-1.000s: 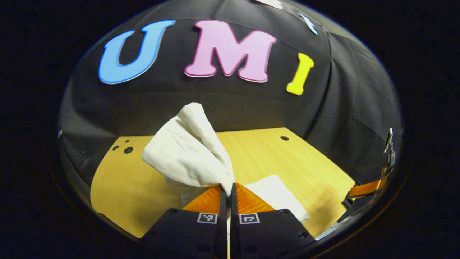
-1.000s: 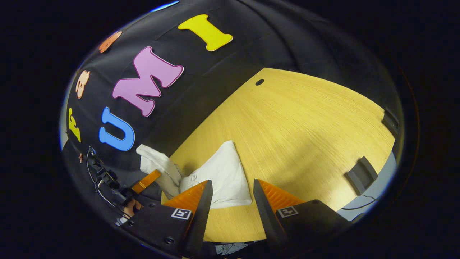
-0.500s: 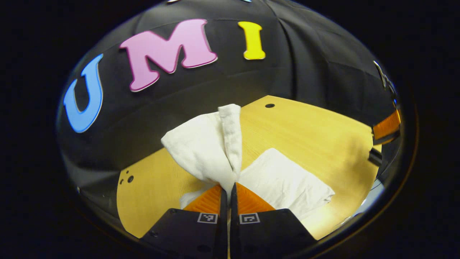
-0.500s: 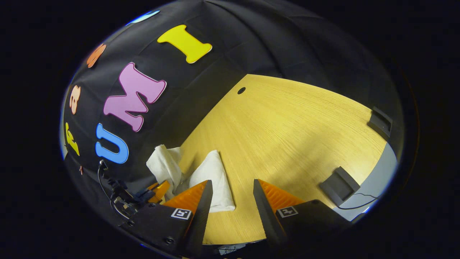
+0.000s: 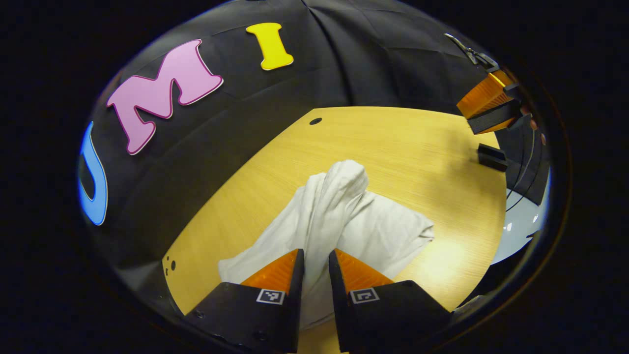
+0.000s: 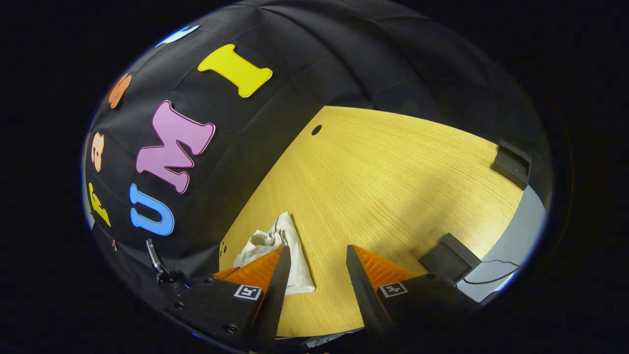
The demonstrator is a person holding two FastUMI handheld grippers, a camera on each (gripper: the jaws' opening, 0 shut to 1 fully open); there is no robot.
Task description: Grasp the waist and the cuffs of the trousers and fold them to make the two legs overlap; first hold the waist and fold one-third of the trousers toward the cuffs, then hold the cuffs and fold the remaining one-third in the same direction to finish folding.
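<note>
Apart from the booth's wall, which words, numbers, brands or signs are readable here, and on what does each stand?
No readable words or numbers.
left gripper: black-and-white square markers near its fingers, a pattern only, no text.
right gripper: the same kind of squares, no text.
trousers and table: plain, no print visible.

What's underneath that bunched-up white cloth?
The white fabric trousers lie on a yellow wooden table. A raised fold drapes over their own flatter layers. The tabletop directly beneath is covered, so anything there cannot be seen. The left gripper stands slightly open around the fold.
</note>
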